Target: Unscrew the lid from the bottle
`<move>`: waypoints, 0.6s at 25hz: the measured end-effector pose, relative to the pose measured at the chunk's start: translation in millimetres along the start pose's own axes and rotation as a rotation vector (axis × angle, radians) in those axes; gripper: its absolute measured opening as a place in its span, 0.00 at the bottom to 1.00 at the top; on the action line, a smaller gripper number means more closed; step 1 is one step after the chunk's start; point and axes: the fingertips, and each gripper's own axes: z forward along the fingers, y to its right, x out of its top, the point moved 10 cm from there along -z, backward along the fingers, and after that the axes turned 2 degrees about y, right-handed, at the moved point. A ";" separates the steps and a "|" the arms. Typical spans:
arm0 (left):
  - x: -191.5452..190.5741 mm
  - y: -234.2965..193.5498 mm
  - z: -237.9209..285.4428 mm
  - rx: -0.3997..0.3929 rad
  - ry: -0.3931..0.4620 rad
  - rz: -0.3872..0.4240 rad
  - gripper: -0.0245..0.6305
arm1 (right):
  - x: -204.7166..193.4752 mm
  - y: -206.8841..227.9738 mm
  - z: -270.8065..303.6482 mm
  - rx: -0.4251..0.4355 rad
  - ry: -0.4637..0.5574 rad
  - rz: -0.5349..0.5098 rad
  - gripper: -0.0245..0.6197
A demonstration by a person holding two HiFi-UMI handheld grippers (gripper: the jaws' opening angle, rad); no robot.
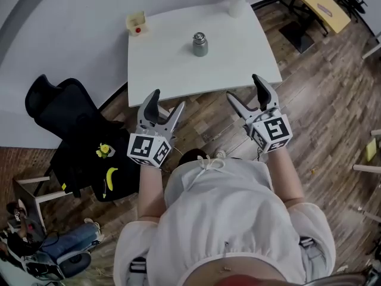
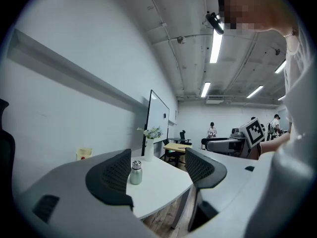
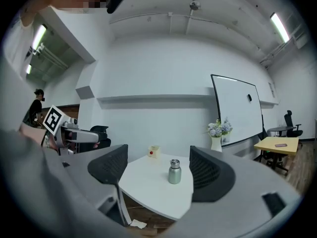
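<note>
A small metal bottle [image 1: 200,44] with its lid on stands upright near the middle of the white table [image 1: 172,70]. Both grippers hover in front of the table's near edge, well short of the bottle. My left gripper [image 1: 168,100] is open with nothing between its jaws. My right gripper [image 1: 243,87] is open and empty too. In the left gripper view the bottle [image 2: 135,173] shows far off between the jaws of the left gripper [image 2: 158,172]. The right gripper view frames the bottle [image 3: 174,172] between the spread jaws of the right gripper [image 3: 157,168].
A small cream box [image 1: 137,24] with a red dot sits at the table's far left corner, and a white vase [image 1: 237,5] of flowers at the far right. A black chair [image 1: 71,136] stands left of me. A yellow table [image 1: 321,5] is far right.
</note>
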 end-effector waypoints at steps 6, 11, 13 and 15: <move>-8.5 -16.9 54.5 0.021 -0.059 0.008 0.57 | -9.3 43.7 50.7 0.046 -0.039 0.027 0.63; -23.4 -45.1 99.7 0.019 -0.085 -0.005 0.57 | -21.5 67.0 100.8 0.082 -0.107 0.016 0.63; -31.9 -58.9 119.2 0.014 -0.094 -0.016 0.57 | -27.6 76.2 122.7 0.102 -0.143 0.012 0.63; -40.1 -78.2 143.5 0.004 -0.108 -0.029 0.57 | -32.9 87.5 151.2 0.124 -0.181 0.008 0.63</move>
